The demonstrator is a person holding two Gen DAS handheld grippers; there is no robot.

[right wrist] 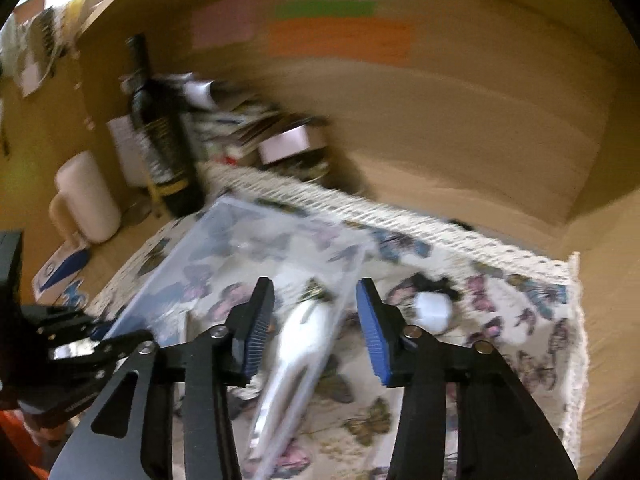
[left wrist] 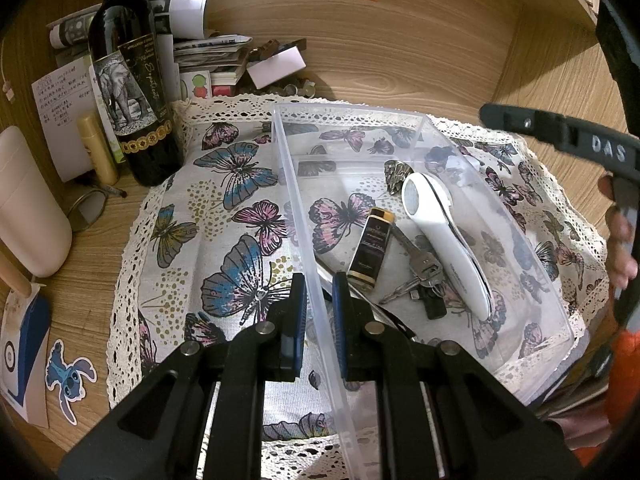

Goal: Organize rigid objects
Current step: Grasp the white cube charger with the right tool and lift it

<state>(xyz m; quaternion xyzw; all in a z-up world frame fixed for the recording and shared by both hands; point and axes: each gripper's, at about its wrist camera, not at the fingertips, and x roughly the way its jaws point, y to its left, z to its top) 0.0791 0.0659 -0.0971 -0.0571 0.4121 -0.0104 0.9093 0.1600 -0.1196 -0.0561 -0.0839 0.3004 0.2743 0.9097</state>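
Observation:
A clear plastic bin point(left wrist: 420, 120) sits on the butterfly cloth point(left wrist: 224, 216). In it lie a white handheld device point(left wrist: 448, 236), a black and gold lipstick box point(left wrist: 370, 248), a bunch of keys point(left wrist: 420, 272) and a small butterfly clip point(left wrist: 396, 174). My left gripper point(left wrist: 319, 300) is shut on the bin's left wall point(left wrist: 304, 216). My right gripper point(right wrist: 316, 312) is open and empty above the bin point(right wrist: 224, 248), over the white device point(right wrist: 296, 344); this view is blurred. A small white object point(right wrist: 434, 308) lies on the cloth outside the bin.
A wine bottle point(left wrist: 128, 80), a cream container point(left wrist: 28, 204), a gold tube point(left wrist: 98, 148) and paper piles point(left wrist: 208, 52) stand at the back left. Wooden walls point(left wrist: 560, 80) close the back and right. Stickers point(left wrist: 68, 376) lie at the left front.

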